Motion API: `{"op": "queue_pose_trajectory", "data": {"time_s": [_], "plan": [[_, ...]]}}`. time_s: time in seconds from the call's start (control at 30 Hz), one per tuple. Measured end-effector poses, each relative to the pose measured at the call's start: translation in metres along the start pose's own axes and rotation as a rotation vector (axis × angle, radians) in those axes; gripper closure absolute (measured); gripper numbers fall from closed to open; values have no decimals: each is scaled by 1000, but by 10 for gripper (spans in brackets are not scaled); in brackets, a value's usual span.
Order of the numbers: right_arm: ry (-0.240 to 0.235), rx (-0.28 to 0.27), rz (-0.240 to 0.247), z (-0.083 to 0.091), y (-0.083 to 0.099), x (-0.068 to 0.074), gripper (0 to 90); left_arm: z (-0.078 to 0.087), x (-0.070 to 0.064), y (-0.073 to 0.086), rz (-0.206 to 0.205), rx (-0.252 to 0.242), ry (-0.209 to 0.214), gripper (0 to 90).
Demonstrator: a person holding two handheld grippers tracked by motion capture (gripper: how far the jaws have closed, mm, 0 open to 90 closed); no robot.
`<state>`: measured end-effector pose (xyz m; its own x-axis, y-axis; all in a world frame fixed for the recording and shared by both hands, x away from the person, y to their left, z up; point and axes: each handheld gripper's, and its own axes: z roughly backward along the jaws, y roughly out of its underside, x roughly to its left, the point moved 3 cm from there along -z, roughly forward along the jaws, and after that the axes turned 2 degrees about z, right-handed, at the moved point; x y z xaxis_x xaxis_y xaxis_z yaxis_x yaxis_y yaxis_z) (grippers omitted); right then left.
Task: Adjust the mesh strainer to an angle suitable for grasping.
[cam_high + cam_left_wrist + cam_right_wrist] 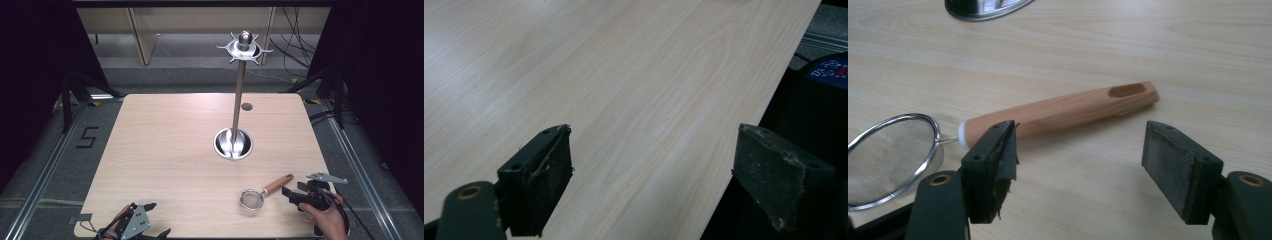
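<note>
The wooden table is carrying a metal utensil stand, which is standing upright right of centre. Its round steel base is resting on the tabletop, and its pole is rising to a star-shaped hook ring with a ball on top.

A small mesh strainer is lying flat on the table near the front right corner. Its wire basket is pointing toward the front edge, and its wooden handle is angling back and right.

The right gripper is sitting just beside the strainer handle, with a hand holding it from behind. In the right gripper view, the 2 jaws are standing wide apart and gripping nothing; the handle is lying just beyond the jaw tips, with the mesh basket at the left.

The left gripper is resting at the front left edge of the table. In the left gripper view, its 2 jaws are spread wide over the table edge, with nothing between them
</note>
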<state>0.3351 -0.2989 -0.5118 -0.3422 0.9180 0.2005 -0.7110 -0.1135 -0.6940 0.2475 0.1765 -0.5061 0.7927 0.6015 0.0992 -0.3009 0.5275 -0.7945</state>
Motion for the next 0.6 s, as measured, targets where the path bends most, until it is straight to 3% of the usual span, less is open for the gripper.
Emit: {"op": "queue_pose_trajectory", "data": {"time_s": [0.07, 0.1, 0.13, 0.17, 0.27, 0.3, 0.33, 0.37, 0.43, 0.57, 0.6], "plan": [[-29, -9, -13, -5, -2, 3, 309, 0, 0, 0, -4, 2, -9, 153], [-20, 7, -7, -7, -3, 4, 309, 0, 0, 0, -2, 6, -5, 153], [-29, 2, -37, -9, -4, 9, 311, -1, 0, 0, 1, 11, 1, 153], [-26, 7, -3, -10, -6, 9, 313, -2, 0, 0, 12, 1, -2, 153], [-38, 13, 9, -18, -10, 13, 315, -1, 0, 1, -14, 33, 3, 153], [-34, 47, -67, -18, -10, 19, 315, -1, -2, 0, -5, 27, -1, 153], [-38, 27, -9, -23, -12, 15, 316, 1, -1, 0, -19, 41, 1, 153], [-29, 41, -12, -24, -13, 15, 309, 1, -2, -1, -8, 18, 5, 153], [-39, 41, -46, -28, -16, 17, 313, 1, -2, 0, -9, 21, 8, 153], [-38, 48, -50, -34, -21, 19, 308, 0, -1, 0, -18, 26, -12, 153], [-38, 55, -69, -36, -22, 21, 308, -2, -3, 0, 1, 11, -11, 153]]}}
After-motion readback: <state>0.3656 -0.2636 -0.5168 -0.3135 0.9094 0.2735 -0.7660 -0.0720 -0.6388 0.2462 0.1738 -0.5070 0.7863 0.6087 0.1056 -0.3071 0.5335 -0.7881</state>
